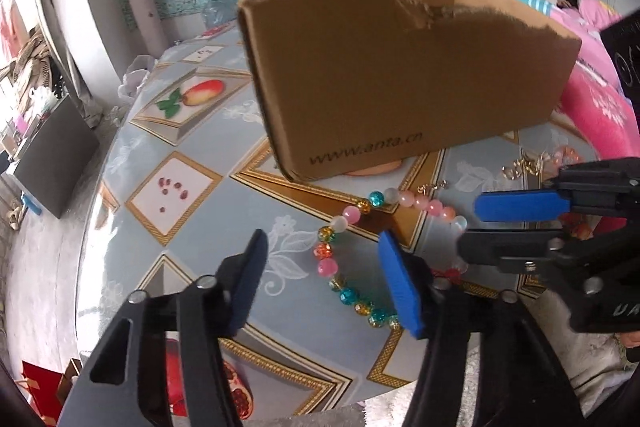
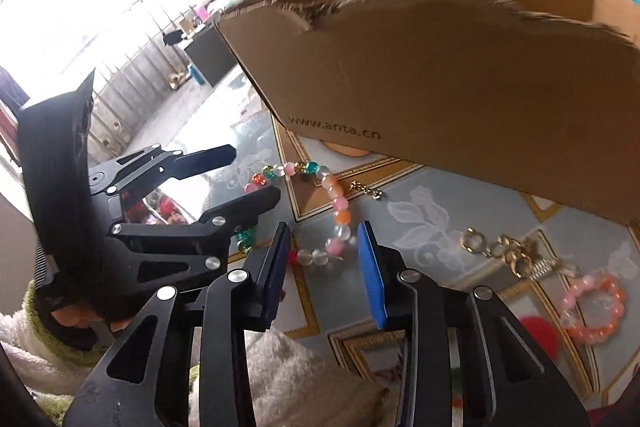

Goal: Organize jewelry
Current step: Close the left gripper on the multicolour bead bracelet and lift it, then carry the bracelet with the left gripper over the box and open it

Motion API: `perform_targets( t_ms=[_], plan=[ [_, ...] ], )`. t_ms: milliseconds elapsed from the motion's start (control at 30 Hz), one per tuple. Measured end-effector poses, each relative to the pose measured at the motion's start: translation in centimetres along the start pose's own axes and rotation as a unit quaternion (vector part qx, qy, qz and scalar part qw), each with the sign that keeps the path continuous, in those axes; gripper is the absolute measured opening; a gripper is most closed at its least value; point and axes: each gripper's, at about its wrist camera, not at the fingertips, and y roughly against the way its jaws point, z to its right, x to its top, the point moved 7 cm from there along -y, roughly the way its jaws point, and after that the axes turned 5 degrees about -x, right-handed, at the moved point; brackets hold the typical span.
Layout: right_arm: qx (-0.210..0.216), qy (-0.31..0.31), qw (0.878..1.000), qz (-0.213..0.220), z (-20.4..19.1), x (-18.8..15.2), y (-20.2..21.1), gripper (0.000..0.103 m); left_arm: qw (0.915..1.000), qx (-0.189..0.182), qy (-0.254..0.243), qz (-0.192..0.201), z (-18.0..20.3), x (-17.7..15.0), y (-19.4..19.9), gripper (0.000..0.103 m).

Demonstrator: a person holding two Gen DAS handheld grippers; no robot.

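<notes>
Left gripper (image 1: 326, 281) stood with its jaws apart and nothing between them, poised over the near arc of the multicoloured bead bracelet (image 1: 348, 223); whether the blue pad (image 1: 400, 291) touched the beads could not be told. Right gripper (image 2: 324, 273) likewise stood with jaws apart and empty, its fingers framing the pink and clear beads at the near end of the same bracelet (image 2: 332, 199). In the left wrist view, the right gripper (image 1: 480, 227) entered from the right with one blue-padded finger above one black finger, and the bracelet's far-right beads lay between and partly behind them.

The bracelet lay as an open loop flat on the patterned tablecloth (image 1: 192, 131), with a short gold clasp chain (image 2: 366, 189) at its far side. Just beyond it stood a torn-edged cardboard box (image 1: 400, 75) printed "www.anta.cn", open at the top, its interior not visible.

In the right wrist view, to the right of the bracelet and apart from it, a cluster of gold chain links and rings (image 2: 508, 251) lay on the cloth; nearer the right edge lay a smaller pink-and-orange bead bracelet (image 2: 592, 307). All jewelry lay outside the box.
</notes>
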Motion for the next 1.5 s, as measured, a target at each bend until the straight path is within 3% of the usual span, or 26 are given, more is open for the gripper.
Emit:
perform_targets(
  t_ms=[167, 367, 767, 1167, 1333, 1500],
  plan=[
    [-0.016, 0.006, 1.0, -0.005, -0.2, 0.2, -0.1, 0.019, 0.9999, -0.012, 0.004, -0.007, -0.1, 0.0, -0.5, 0.036],
    [-0.032, 0.014, 0.999, -0.006, -0.1, 0.2, 0.0, 0.01, 0.9997, -0.02, 0.009, -0.005, -0.2, 0.3, -0.7, 0.01],
    [-0.006, -0.014, 1.0, 0.016, 0.4, 0.3, 2.4, 0.007, 0.9988, -0.038, 0.026, 0.014, -0.1, 0.8, 1.4, 0.009],
    [0.008, -0.006, 0.998, 0.067, -0.5, 0.6, 6.2, 0.007, 0.9977, -0.034, 0.021, 0.055, 1.4, 1.7, 6.7, 0.009],
    [0.012, 0.008, 0.995, 0.1, -1.1, 1.9, 8.4, 0.007, 0.9951, -0.036, 0.008, 0.091, 2.4, 3.5, 10.2, 0.009],
    [0.013, 0.03, 0.99, 0.141, -1.2, 4.8, 10.9, 0.007, 0.9892, -0.034, -0.02, 0.141, 3.3, 7.4, 13.3, 0.009]
  ],
)
